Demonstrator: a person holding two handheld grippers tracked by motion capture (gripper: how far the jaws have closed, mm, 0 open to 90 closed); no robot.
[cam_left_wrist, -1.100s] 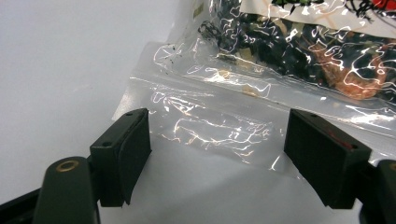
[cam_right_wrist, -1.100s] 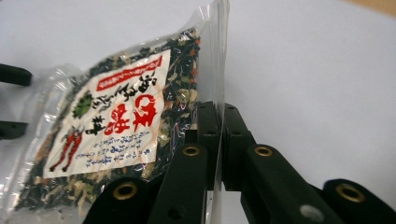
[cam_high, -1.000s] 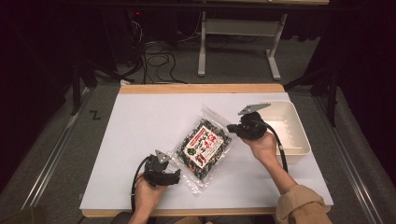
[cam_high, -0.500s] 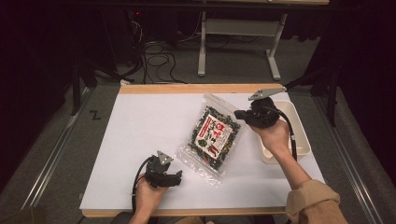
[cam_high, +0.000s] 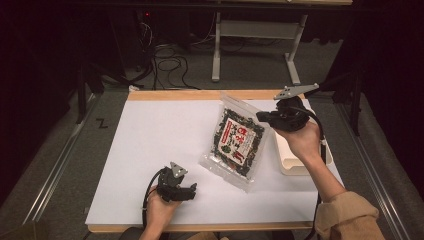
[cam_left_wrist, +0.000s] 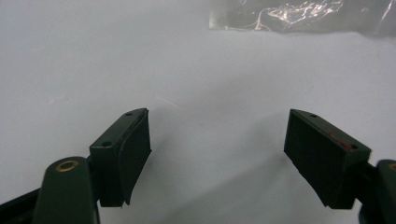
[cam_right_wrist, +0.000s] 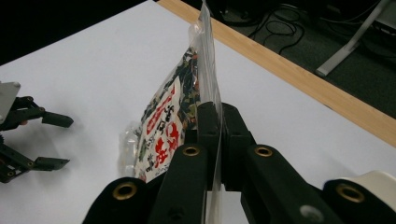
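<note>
Right gripper (cam_high: 265, 118) has lifted the snack bag (cam_high: 237, 141) since a second ago: then the bag lay flat on the bench (cam_high: 150, 145), now it hangs tilted, top edge up by the gripper, bottom corner near or touching the bench surface; can't tell which. It has also swung toward the white tray (cam_high: 286, 159), which sits just right of the bag. In the right gripper view the jaws are pressed together on the clear sealed edge of the bag (cam_right_wrist: 205, 84), film pinched flat between them. My read: pick is done, and carrying it to the tray looks like the next step.

Left gripper (cam_high: 187, 190) sits low on the bench, down-left of the bag, apart from it. Its jaws are spread wide with nothing between them, bare bench (cam_left_wrist: 210, 93) under them, a bit of the bag's clear film (cam_left_wrist: 299, 14) ahead.

Label: white panel with red and black characters, look East Asian, not readable. Contents dark green and black.
</note>
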